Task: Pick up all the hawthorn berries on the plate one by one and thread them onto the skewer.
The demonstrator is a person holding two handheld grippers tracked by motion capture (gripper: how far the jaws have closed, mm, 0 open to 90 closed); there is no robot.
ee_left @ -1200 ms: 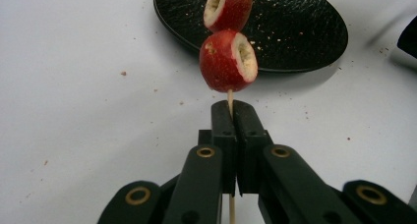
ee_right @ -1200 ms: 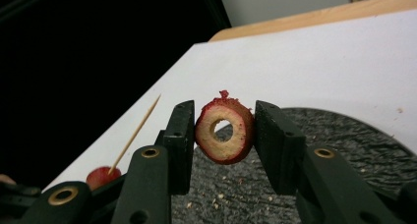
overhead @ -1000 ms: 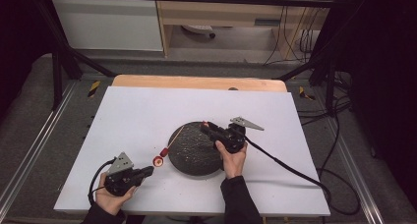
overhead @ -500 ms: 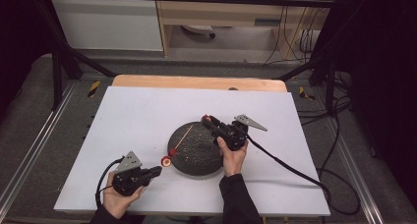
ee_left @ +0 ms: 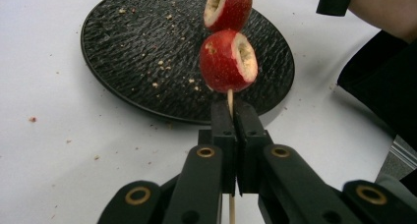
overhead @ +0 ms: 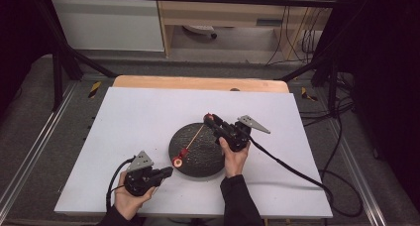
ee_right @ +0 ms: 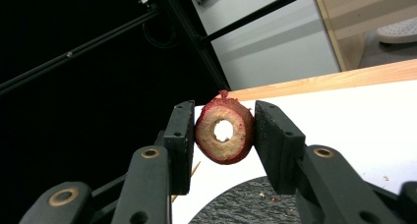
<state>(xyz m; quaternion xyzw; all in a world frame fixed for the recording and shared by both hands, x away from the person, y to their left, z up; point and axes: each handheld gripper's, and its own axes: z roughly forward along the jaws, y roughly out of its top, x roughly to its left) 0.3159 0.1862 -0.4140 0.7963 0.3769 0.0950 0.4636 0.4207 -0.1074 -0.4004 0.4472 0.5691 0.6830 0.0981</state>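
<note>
Two hands come in from the near edge of the white table (overhead: 148, 117), each carrying a black gripper. On the person's left, the left hand (overhead: 130, 198) rests low near the front of the table, and its left gripper (overhead: 168, 171) lies almost level, pointing toward the black plate (overhead: 195, 166). Its jaws are pressed together on a thin wooden skewer (ee_left: 230, 98); in the left gripper view the stick rises from between them and carries two red hollowed fruit pieces (ee_left: 228, 62), one above the other, over the plate's near rim. Crumbs lie scattered on the plate and the table. The right hand (overhead: 234, 156) reaches over the plate's right side, wrist bent, with the right gripper (overhead: 208, 118) angled up and away from the person. Its jaws are clamped on a third red fruit piece (ee_right: 224, 131), cored so that a round hole shows through its pale flesh. No writing or labels can be read on the grippers or the plate.
</note>
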